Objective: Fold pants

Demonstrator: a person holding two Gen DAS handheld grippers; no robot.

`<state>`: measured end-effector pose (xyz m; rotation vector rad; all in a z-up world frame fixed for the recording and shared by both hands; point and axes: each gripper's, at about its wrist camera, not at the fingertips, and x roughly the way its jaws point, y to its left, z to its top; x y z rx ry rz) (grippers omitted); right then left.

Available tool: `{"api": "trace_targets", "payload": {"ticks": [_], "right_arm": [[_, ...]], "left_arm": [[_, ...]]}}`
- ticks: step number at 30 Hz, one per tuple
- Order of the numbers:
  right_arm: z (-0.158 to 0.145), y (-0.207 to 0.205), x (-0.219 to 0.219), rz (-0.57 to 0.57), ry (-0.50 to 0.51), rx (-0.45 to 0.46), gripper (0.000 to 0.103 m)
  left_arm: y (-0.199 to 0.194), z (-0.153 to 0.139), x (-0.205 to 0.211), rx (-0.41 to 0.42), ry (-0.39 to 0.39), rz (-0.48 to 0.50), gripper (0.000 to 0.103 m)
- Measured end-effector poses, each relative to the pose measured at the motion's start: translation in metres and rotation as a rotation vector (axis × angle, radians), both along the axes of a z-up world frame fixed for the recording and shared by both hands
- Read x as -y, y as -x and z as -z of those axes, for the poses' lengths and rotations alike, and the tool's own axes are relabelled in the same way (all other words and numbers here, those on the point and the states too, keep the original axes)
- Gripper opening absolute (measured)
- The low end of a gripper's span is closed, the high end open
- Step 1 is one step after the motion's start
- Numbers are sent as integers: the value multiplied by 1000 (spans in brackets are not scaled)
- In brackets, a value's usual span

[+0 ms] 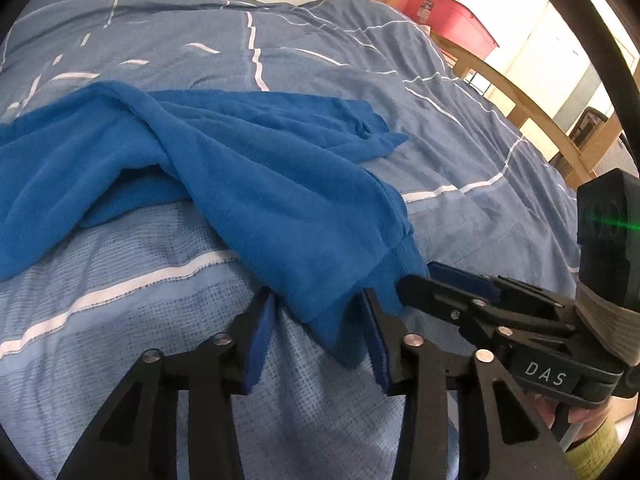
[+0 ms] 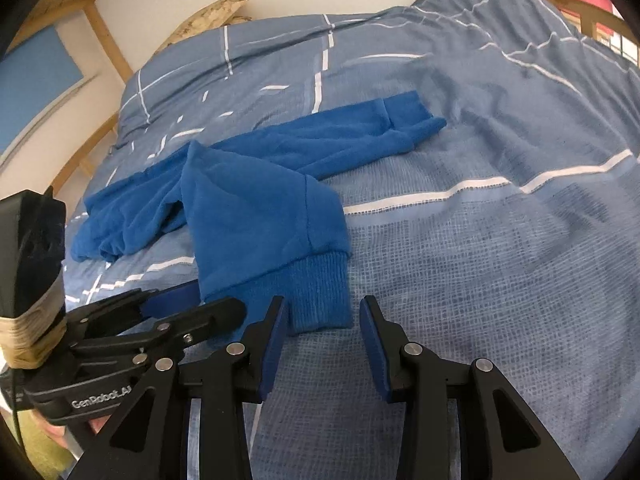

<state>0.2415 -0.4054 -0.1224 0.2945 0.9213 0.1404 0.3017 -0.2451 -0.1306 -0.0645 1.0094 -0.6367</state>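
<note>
Soft, even daylight; sharp centre.
Window [image 1: 560, 40] glare blows out upper right; fisheye bends edges, dark vignette rims corners.

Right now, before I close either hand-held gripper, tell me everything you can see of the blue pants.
The blue pants look like soft fleece, with ribbed knit cuffs. They lie crumpled and unfolded on the blue plaid duvet, one leg stretching away toward the far side, another part doubled toward the camera. The near ribbed cuff lies flat, its edge between the open fingers of both the right hand-held gripper and the left hand-held gripper.
</note>
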Motion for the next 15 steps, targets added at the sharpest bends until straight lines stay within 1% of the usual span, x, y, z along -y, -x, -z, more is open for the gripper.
{"api": "trace_targets", "payload": {"ticks": [2, 3, 5, 7, 10, 11, 15], "right_arm": [[2, -2, 1, 2, -13, -4, 39], [3, -2, 2, 2, -22, -5, 35], [5, -5, 2, -8, -38, -15, 25], [4, -4, 1, -13, -42, -13, 21], [-6, 1, 0, -5, -48, 19, 18], [-10, 2, 0, -2, -43, 27, 18], [-34, -5, 7, 32, -41, 56, 17]], "left_arm": [[1, -2, 1, 6, -3, 5, 32], [1, -3, 2, 11, -8, 2, 29], [2, -7, 2, 19, -21, -5, 26], [4, -15, 5, 44, -36, -1, 24], [2, -29, 14, 77, -74, 21, 23], [-2, -37, 18, 87, -87, 38, 20], [-23, -65, 36, 113, -90, 69, 19]]}}
